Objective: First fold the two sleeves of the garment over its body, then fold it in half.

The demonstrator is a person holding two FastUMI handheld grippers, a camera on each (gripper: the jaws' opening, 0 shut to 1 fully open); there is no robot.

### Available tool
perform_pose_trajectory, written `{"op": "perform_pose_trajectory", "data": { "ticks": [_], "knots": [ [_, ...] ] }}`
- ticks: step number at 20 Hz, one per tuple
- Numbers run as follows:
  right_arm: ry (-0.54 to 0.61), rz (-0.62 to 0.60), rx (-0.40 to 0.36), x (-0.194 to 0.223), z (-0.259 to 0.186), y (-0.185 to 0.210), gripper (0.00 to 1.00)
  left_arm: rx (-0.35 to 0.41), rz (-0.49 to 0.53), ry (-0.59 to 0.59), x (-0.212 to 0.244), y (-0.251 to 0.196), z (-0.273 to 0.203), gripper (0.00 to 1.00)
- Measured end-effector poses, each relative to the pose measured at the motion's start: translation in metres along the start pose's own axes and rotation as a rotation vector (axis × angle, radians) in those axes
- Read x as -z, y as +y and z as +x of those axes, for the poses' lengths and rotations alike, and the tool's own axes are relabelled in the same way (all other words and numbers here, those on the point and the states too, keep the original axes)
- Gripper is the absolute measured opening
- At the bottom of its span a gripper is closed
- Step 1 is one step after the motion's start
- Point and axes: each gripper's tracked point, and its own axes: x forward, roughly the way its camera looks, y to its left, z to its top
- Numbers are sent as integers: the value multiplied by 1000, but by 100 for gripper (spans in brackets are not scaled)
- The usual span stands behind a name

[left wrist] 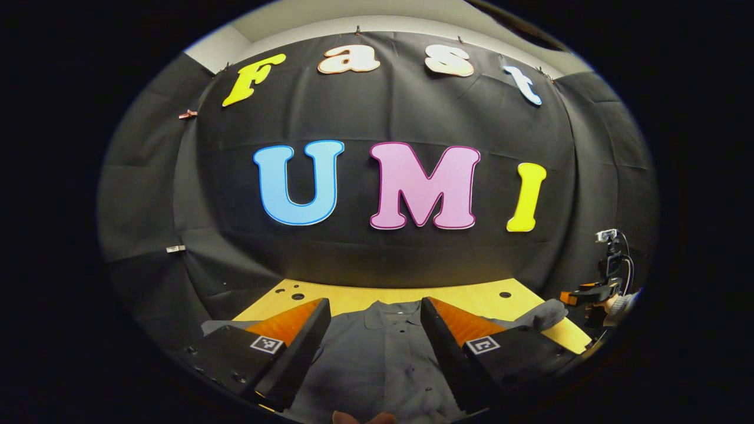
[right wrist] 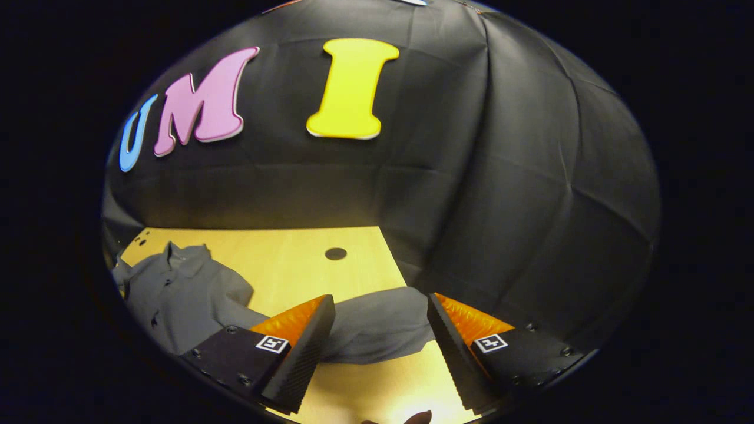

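Note:
A grey button-up shirt [left wrist: 377, 359] lies flat on the wooden table [left wrist: 465, 297], collar toward the back wall. In the left gripper view my left gripper [left wrist: 374, 306] hangs open above the shirt's chest, its fingers wide apart with the collar between them. One grey sleeve [left wrist: 539, 315] spreads out to the right. In the right gripper view that sleeve [right wrist: 377, 324] lies on the table between the open fingers of my right gripper [right wrist: 382, 303], which holds nothing. The shirt's body [right wrist: 177, 294] lies off to the left there. The other gripper [left wrist: 589, 294] is seen far right, held by a hand.
Round holes [right wrist: 336, 254] dot the yellow table top [right wrist: 283, 259]. The black cloth wall [right wrist: 471, 206] closes in right behind the table and along its right edge. A hand's fingertips [left wrist: 362, 417] peek in at the bottom edge.

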Motion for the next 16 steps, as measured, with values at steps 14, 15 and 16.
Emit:
{"op": "perform_pose_trajectory", "data": {
  "ticks": [14, 15, 16],
  "knots": [
    [219, 33, 7, 95, 102, -23, 98, -42, 24, 71, 22, -28, 4, 97],
    [224, 42, -10, 97, 103, -19, 97, -41, 26, 73, 23, -29, 5, 97],
    [229, 61, -35, 98, 102, -14, 86, -41, 27, 77, 24, -30, 5, 97]
  ]
}}
